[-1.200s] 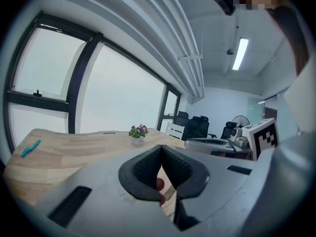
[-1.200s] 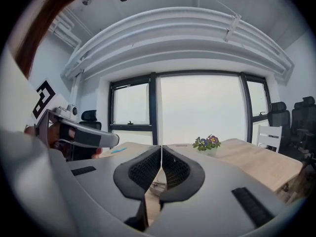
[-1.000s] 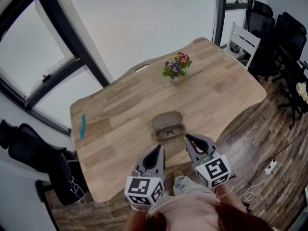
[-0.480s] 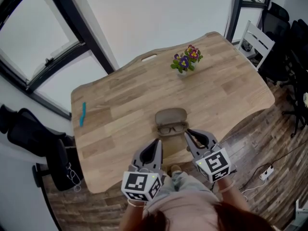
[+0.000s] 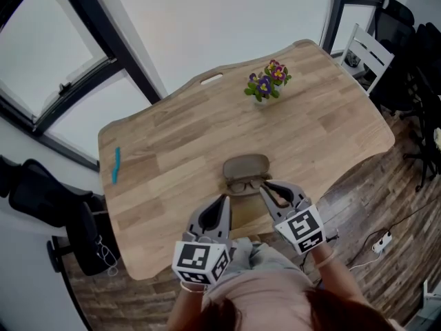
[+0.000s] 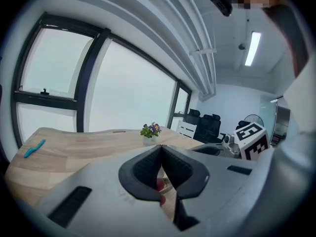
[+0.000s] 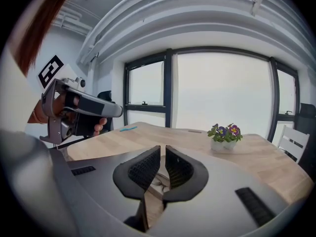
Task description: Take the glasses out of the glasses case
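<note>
I look down on a wavy-edged wooden tabletop [image 5: 172, 143] below a white wall [image 5: 207, 19], with dark-framed windows [image 5: 41, 54] past its left edge, plank floor [image 5: 386, 202], and a white chair [image 5: 366, 50] and black office chairs [image 5: 417, 43] beyond its far right corner.

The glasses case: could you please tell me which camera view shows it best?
The head view: the open glasses case lies almost whole on the table, glasses in its near half. The right gripper view shows only a sliver through the gap between its tongs; the left gripper view's shut tongs hide nearly all of it.
</note>
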Tool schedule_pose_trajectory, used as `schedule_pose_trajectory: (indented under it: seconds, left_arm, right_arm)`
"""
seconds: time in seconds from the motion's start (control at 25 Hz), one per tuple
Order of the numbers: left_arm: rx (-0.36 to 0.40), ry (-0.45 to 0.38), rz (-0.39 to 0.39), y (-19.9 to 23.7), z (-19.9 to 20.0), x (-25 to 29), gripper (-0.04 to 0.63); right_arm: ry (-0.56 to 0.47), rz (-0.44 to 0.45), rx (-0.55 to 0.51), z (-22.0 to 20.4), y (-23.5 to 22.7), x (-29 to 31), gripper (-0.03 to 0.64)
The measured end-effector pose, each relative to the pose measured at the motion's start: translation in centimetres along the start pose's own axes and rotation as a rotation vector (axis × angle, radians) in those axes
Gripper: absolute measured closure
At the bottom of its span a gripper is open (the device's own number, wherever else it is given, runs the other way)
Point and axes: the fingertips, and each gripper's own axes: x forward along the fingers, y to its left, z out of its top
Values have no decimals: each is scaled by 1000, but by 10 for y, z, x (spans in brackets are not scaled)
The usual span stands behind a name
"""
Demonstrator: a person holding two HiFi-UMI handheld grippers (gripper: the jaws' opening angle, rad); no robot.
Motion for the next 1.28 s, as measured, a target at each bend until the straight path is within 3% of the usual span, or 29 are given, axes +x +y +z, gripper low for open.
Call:
schedule_pose_trajectory:
  seconds: [0.68, 1.28]
  left_arm:
    - [36, 34, -93, 30, 16, 31, 594]
    - [32, 52, -113, 57, 23, 57, 594]
  right_arm:
    - [162, 85, -129, -26, 0, 57, 584]
    - [333, 195, -241, -69, 1, 95, 561]
